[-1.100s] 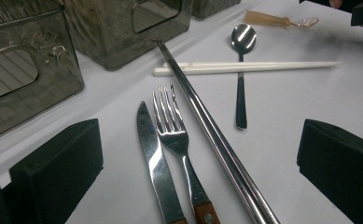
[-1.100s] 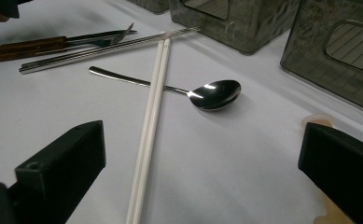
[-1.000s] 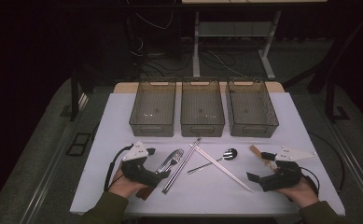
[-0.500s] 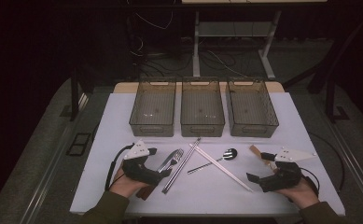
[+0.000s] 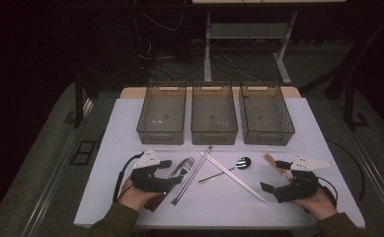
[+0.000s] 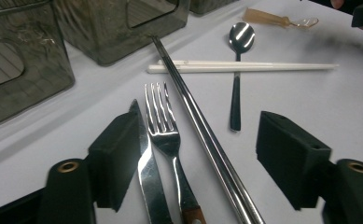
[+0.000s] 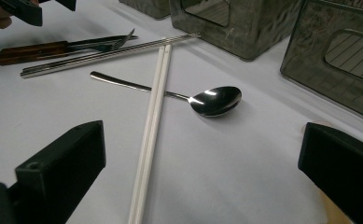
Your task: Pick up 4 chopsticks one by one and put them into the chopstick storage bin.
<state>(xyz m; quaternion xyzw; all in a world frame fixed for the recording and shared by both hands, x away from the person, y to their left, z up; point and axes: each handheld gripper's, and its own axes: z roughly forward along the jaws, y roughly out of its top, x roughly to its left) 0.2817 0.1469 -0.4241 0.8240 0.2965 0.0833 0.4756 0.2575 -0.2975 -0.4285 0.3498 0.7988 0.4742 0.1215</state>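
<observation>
My left gripper (image 6: 198, 126) lies low on the white table (image 5: 130, 143) at the front left (image 5: 172, 172). Its jaws have just been closing, and between them lie a knife (image 6: 144, 163), a fork (image 6: 163, 126) and a pair of metal chopsticks (image 6: 202, 135). The left pad sits next to the knife blade; the right pad stands apart from the chopsticks. Beyond them, white chopsticks (image 6: 244, 67) lie across a spoon (image 6: 237, 60). My right gripper (image 5: 273, 176) rests open at the front right, and in its own view (image 7: 202, 135) it faces the white chopsticks (image 7: 151, 121) and the spoon (image 7: 214, 100).
Three smoky see-through bins (image 5: 162, 116) (image 5: 214, 116) (image 5: 266, 116) stand in a row behind the cutlery. An amber plastic utensil (image 5: 269, 159) lies by the right gripper. A hand holds each gripper from the table's near edge.
Both hands keep their places. The left gripper's jaws look a little closer together around the cutlery.
</observation>
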